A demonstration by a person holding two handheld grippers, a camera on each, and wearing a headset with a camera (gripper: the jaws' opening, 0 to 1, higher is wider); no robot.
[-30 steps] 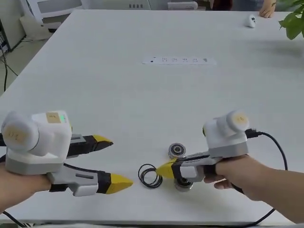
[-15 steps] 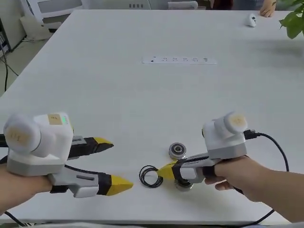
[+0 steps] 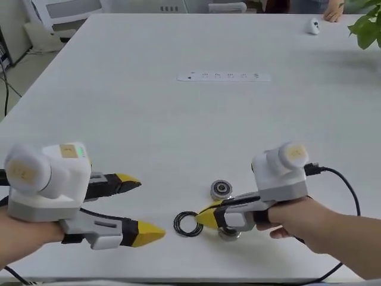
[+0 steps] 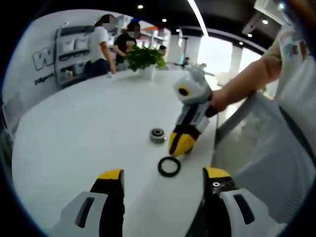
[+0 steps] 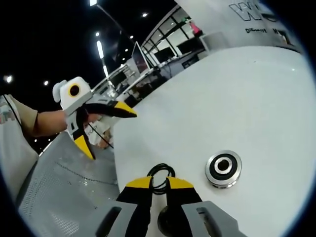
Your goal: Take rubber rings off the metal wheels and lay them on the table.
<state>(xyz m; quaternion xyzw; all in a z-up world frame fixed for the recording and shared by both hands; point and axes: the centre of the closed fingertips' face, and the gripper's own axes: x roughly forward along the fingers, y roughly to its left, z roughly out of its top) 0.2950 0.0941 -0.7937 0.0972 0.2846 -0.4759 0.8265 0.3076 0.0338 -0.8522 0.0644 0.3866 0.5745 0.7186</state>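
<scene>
Rubber rings (image 3: 187,224) lie flat on the white table (image 3: 178,119) as thin black loops overlapping each other, and how many there are is hard to make out. They sit just off the yellow tips of the right gripper (image 3: 205,218). Its jaws are drawn narrow about a second wheel (image 3: 230,233), which sits behind the tips and is mostly hidden under the gripper body. A bare metal wheel (image 3: 221,189) stands free just beyond it, flat on the table. The left gripper (image 3: 138,206) hangs to the left with jaws spread wide and nothing between them, pointing toward the rings. A power strip (image 3: 225,76) lies far up the table, and a plant (image 3: 369,27) is cut off at the corner.
</scene>
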